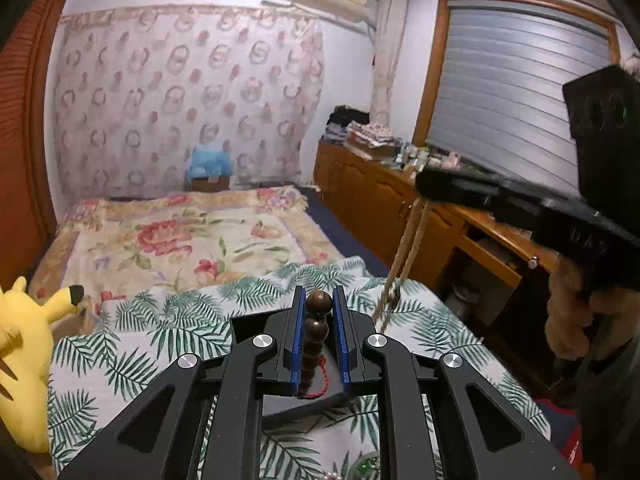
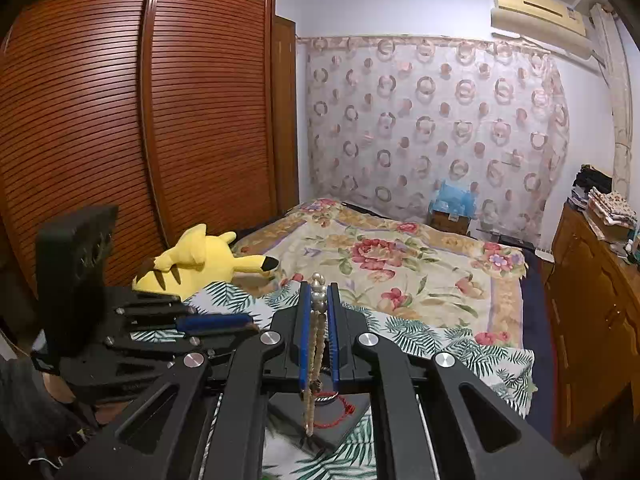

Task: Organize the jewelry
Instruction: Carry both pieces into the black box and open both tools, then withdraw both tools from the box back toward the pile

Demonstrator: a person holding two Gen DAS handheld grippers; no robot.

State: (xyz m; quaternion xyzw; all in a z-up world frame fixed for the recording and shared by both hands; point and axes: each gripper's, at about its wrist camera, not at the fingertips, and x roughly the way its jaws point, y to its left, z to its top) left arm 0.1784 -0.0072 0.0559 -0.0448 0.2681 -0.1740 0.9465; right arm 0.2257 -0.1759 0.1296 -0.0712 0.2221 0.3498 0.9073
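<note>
My left gripper is shut on a string of dark brown wooden beads, which hangs down between its blue pads. A red cord lies below it on a dark grey board. My right gripper is shut on a pearl necklace, whose strand dangles toward the same grey board and red cord. In the left wrist view the right gripper is raised at right with the pearl strand hanging from it. The left gripper shows at left in the right wrist view.
A palm-leaf cloth covers the near surface, with a floral bedspread beyond it. A yellow plush toy lies at left by the wooden wardrobe. A wooden cabinet runs along the right. Green beads lie near the bottom edge.
</note>
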